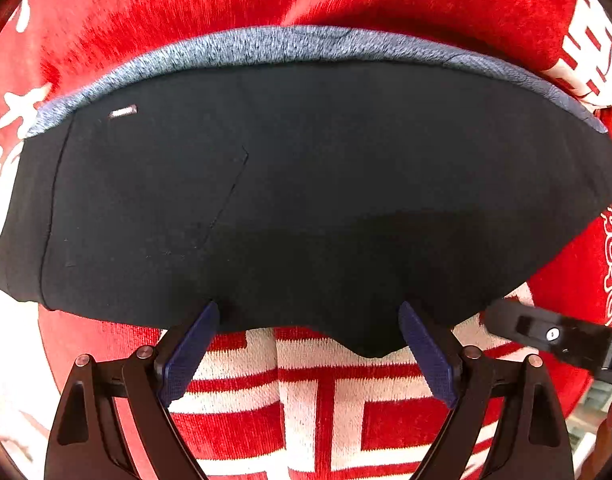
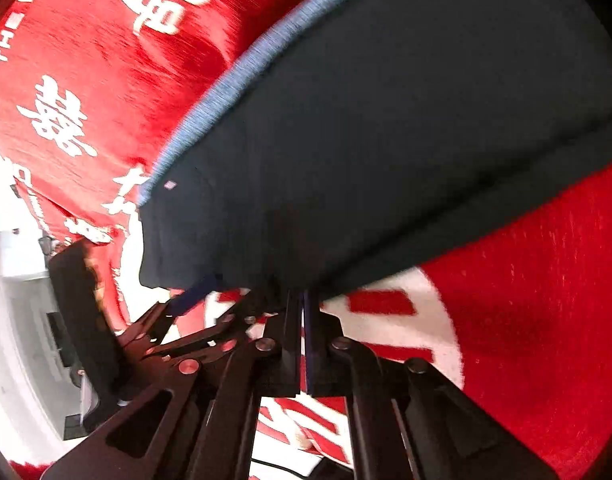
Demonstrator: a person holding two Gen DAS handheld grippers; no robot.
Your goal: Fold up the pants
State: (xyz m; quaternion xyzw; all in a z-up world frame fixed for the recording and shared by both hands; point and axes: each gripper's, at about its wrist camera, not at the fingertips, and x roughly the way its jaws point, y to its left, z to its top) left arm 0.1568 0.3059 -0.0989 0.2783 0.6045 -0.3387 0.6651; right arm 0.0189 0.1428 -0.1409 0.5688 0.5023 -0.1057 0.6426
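The dark pants (image 1: 306,184) lay folded on the red cloth (image 1: 146,8); right gripper (image 2: 302,300) jaws together at the near hem, left gripper (image 1: 306,344) jaws apart astride it, so both should pinch all layers before lifting.

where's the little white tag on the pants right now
In the left wrist view, the white tag sits at the dark pants' upper left, just below the grey waistband.

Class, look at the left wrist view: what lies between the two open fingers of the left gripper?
Between the left gripper's fingers lies the near hem of the dark pants, a small point of it, with the red-and-white blanket showing bare below it. The left wrist view shows this.
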